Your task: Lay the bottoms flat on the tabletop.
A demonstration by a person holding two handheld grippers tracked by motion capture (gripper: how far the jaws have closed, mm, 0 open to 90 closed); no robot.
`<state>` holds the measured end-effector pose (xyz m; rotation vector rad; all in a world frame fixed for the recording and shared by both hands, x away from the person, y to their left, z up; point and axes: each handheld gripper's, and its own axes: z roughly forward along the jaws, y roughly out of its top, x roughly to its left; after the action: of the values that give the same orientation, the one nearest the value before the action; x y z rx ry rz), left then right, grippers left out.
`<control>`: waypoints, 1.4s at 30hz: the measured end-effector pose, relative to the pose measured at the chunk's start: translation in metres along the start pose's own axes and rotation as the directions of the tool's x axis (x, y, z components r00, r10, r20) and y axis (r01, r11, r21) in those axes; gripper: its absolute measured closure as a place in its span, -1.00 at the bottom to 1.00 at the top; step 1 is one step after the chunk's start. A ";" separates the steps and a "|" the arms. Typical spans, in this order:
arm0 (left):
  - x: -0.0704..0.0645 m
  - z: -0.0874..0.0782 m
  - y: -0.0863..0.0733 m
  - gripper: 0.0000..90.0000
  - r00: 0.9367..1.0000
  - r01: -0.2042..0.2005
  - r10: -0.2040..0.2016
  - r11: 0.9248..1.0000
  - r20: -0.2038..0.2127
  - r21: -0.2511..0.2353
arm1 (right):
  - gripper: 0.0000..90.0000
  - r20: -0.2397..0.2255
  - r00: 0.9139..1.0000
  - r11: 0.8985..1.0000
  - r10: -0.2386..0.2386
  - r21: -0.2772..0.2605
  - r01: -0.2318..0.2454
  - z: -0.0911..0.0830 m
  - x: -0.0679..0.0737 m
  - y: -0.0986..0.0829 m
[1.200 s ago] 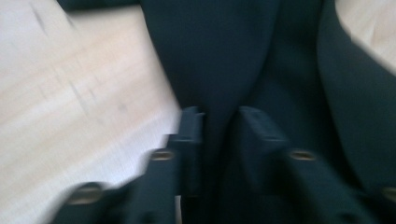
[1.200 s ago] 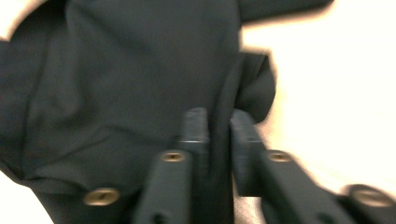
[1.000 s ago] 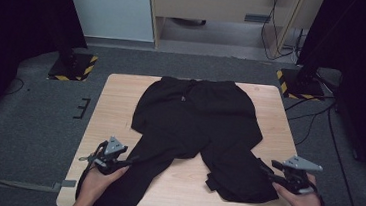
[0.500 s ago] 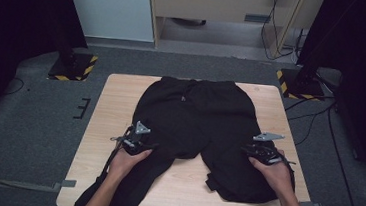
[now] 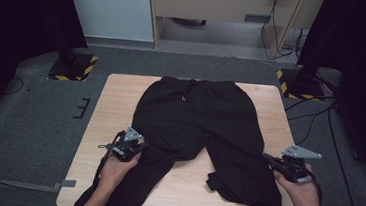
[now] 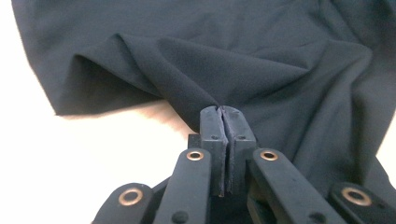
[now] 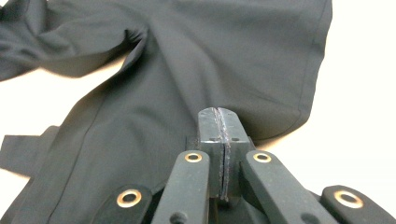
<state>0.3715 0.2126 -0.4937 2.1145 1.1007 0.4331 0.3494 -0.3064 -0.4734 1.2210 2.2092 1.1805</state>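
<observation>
Left hand-held gripper [image 5: 139,148] had jaws pinched tight on the outer edge of one leg of the black trousers [image 5: 194,119], soft matte knit lying flat, waistband far, on the pale wood surface [image 5: 116,97]; right hand-held gripper [image 5: 272,161] likewise clamped the other leg, probably for spreading.

I see bare table [image 5: 121,92] left and right of the black trousers [image 5: 194,119], and between their legs; only the folded leg end bars the near right.
</observation>
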 end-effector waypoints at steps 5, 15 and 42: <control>0.004 -0.011 -0.008 0.95 1.000 0.004 -0.004 1.000 -0.010 0.004 | 0.96 -0.011 1.000 0.999 0.002 0.037 -0.001 0.005 0.006 -0.017; 0.020 -0.022 -0.037 0.94 0.999 0.045 -0.045 0.996 -0.009 0.082 | 0.91 -0.007 1.000 0.998 -0.003 0.064 0.003 0.021 0.007 -0.012; 0.069 0.042 0.007 0.65 0.983 0.114 -0.101 0.990 -0.154 0.082 | 0.36 0.082 0.995 0.997 0.056 0.048 -0.060 0.028 -0.006 0.006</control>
<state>0.4399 0.2481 -0.5197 2.1158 1.3368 0.5050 0.3735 -0.2957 -0.4858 1.3369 2.1703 1.0832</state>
